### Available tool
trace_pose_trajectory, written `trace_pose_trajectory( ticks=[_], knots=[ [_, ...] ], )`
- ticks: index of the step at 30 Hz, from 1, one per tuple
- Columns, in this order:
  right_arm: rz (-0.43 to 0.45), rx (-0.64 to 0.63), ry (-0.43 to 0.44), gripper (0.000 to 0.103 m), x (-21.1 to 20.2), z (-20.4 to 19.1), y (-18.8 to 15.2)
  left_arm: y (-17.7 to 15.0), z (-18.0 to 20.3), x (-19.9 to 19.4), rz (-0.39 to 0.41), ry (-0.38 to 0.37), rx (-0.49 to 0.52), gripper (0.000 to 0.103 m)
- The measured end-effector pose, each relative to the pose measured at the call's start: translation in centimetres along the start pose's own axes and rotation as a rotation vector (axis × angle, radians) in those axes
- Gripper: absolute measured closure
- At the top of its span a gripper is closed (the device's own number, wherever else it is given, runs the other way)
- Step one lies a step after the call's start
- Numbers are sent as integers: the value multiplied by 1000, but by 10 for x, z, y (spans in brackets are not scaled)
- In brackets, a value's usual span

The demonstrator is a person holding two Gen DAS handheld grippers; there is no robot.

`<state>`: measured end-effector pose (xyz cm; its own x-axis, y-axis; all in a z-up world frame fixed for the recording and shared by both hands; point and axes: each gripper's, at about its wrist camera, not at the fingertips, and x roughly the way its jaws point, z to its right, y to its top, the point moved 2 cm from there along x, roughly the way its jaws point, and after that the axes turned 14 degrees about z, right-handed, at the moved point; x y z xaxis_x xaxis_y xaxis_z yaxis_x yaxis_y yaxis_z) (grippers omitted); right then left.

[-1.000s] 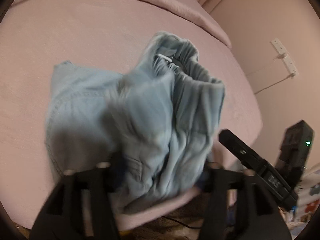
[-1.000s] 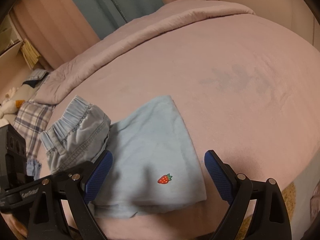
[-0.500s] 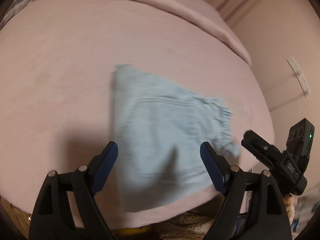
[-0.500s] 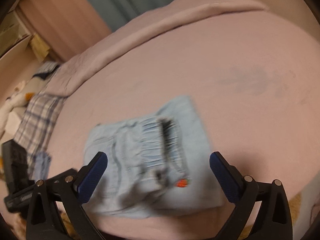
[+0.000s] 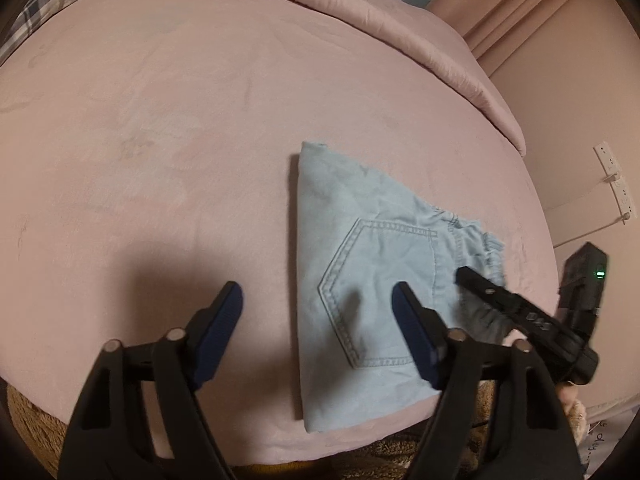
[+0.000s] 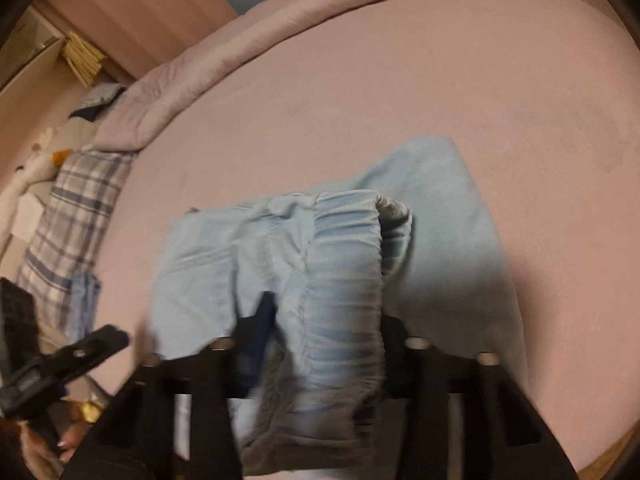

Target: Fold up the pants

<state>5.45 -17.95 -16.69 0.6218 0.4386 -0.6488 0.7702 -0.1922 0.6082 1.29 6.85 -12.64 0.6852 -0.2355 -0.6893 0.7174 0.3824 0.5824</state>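
pants now lie flat on the bed near its front edge, pocket side up, where a second ago they were a bunched heap, so the fold looks nearly done. right gripper, wide open half a second ago, is closing on the elastic waistband, which sits between its jaws. left gripper is closing too but still spread and empty, one pad over the pocket.
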Motion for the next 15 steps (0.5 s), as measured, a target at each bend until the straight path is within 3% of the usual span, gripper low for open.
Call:
trace_pose_trajectory(
  ticks=[5,8,10,13,15],
  knots=[
    [108,-6,36,71,-43,-7,21,12,6,4,11,-55,9,60],
    [137,-48,-39,71,-46,0,26,19,19,21,0,-95,28,70],
    [109,-65,-105,71,-33,8,23,22,25,37,-30,-108,38,78],
    [48,-101,-170,71,-10,19,8,22,29,60,-66,-101,50,81],
    [63,-121,-184,71,-6,20,4,19,28,70,-81,-75,63,81]
  ],
)
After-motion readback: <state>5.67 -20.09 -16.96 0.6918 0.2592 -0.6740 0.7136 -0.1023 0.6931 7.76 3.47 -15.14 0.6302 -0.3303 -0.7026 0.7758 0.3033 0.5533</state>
